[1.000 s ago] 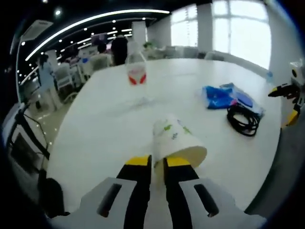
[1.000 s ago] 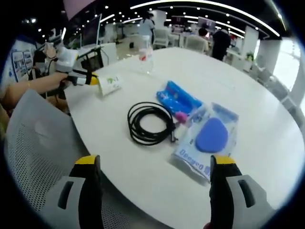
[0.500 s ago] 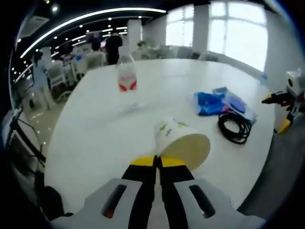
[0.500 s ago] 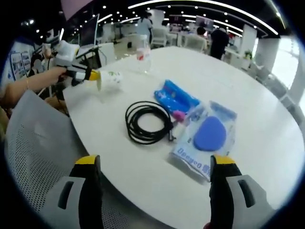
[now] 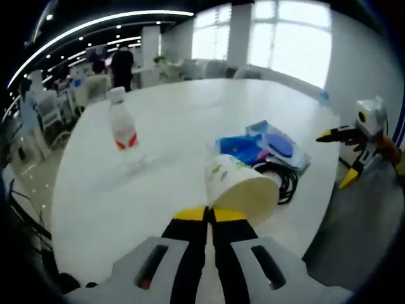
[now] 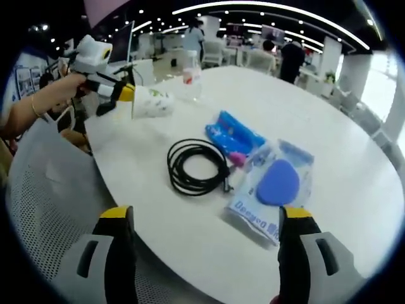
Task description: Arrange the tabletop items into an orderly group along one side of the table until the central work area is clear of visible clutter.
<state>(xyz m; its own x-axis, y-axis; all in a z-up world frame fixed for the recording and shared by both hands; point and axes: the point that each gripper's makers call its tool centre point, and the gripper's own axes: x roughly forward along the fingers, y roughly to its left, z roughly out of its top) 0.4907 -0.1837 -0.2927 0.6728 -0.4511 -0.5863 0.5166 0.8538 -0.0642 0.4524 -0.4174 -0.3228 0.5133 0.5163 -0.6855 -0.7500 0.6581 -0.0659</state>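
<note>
Left tongs [image 5: 209,214], jaws together, clamped on the rim of a paper cup [image 5: 240,187] held on its side above the white surface [image 5: 183,120]. Right tongs [image 6: 201,221], jaws wide apart and holding nothing, at the near edge of the surface. On the surface: a coiled black cable [image 6: 195,166], just beside it a blue packet [image 6: 233,133] and a clear pouch with a blue pad [image 6: 272,183]; farther off, a plastic bottle [image 5: 123,126] standing upright.
</note>
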